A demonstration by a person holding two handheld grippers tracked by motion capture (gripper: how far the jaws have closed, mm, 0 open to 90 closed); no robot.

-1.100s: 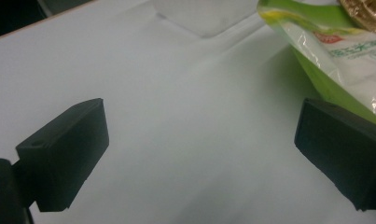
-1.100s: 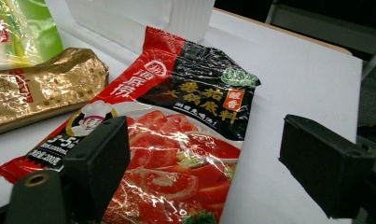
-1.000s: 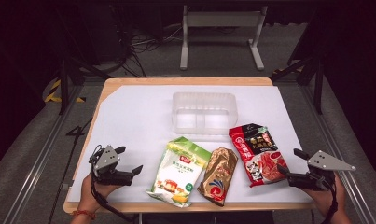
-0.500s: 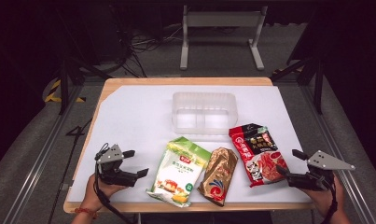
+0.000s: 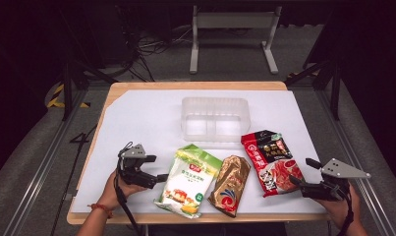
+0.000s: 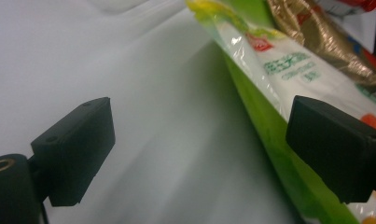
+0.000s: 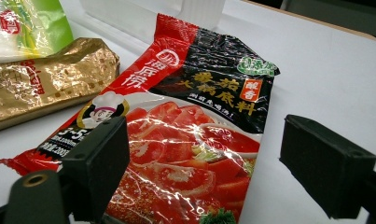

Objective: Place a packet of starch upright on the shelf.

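Three food packets lie side by side near the table's front: a green and white packet (image 5: 188, 179), a gold packet (image 5: 230, 184) and a red and black hotpot packet (image 5: 270, 161). My left gripper (image 5: 154, 168) is open just left of the green and white packet (image 6: 288, 79), whose edge lies by one jaw. On the right, my right gripper (image 5: 302, 173) stands open at the near corner of the red and black packet (image 7: 185, 126), with nothing between its jaws. The gold packet (image 7: 41, 84) lies beyond on the left in the right gripper view.
A clear plastic bin (image 5: 215, 118) with two compartments stands at the middle of the white sheet (image 5: 136, 123) behind the packets. The wooden table edge (image 5: 195, 86) borders the sheet. Metal stand legs (image 5: 232, 44) and cables are on the floor beyond.
My left gripper has moved to the right, up to the green and white packet's left edge. The right gripper has barely moved.
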